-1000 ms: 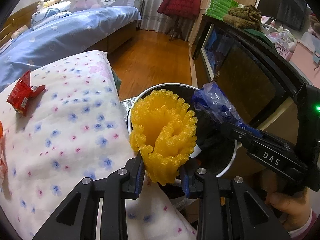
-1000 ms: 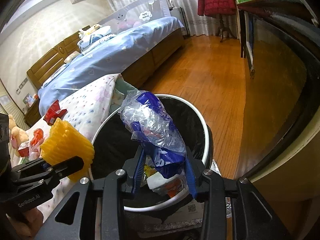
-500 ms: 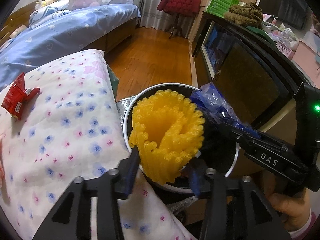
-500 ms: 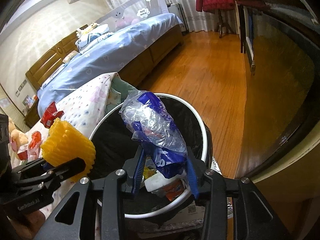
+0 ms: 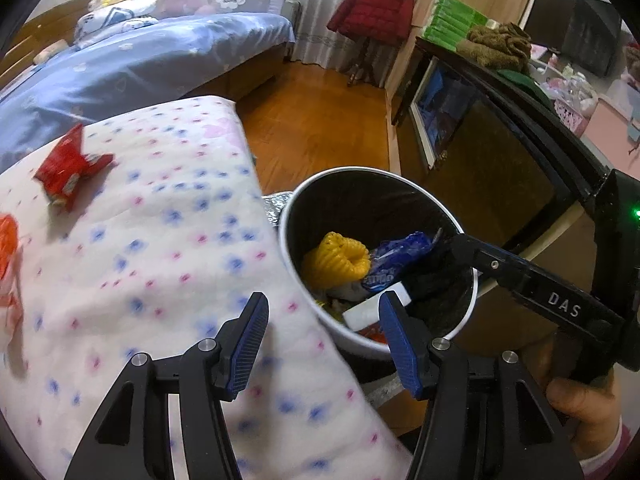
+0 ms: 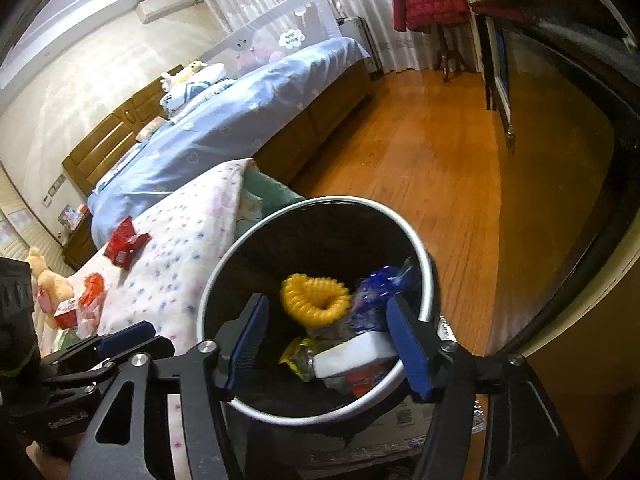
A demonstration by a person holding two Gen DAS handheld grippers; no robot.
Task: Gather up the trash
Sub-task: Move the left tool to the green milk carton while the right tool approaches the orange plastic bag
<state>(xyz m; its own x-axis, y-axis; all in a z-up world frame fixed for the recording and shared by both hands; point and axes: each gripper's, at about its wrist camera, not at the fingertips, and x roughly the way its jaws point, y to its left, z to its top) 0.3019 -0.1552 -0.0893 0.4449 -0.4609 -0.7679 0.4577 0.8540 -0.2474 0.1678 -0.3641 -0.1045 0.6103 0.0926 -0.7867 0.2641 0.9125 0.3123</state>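
A round bin point(image 5: 360, 170) with a white rim and black liner stands beside the bed. Inside it lie a yellow foam net point(image 5: 335, 261) and a blue plastic wrapper point(image 5: 396, 258), on top of other rubbish. My left gripper point(image 5: 322, 308) hovers over the bin's near rim and the quilt's edge, its jaws opening with nothing between them. My right gripper point(image 6: 328, 308) hangs above the bin point(image 6: 320, 200), jaws also opening and empty, with the foam net point(image 6: 314, 300) and wrapper point(image 6: 376, 292) below. A red wrapper point(image 5: 66, 168) and an orange wrapper point(image 5: 8, 240) lie on the quilt.
The floral quilt point(image 5: 140, 260) fills the left side, with a blue bed point(image 5: 140, 60) behind it. A dark cabinet point(image 5: 500, 160) runs along the right. Wooden floor point(image 6: 440, 168) stretches beyond the bin. A red coat point(image 5: 372, 8) hangs on a stand at the back.
Both grippers have opened. The yellow foam net dropped out of the left one and the blue wrapper out of the right one, both into the bin.
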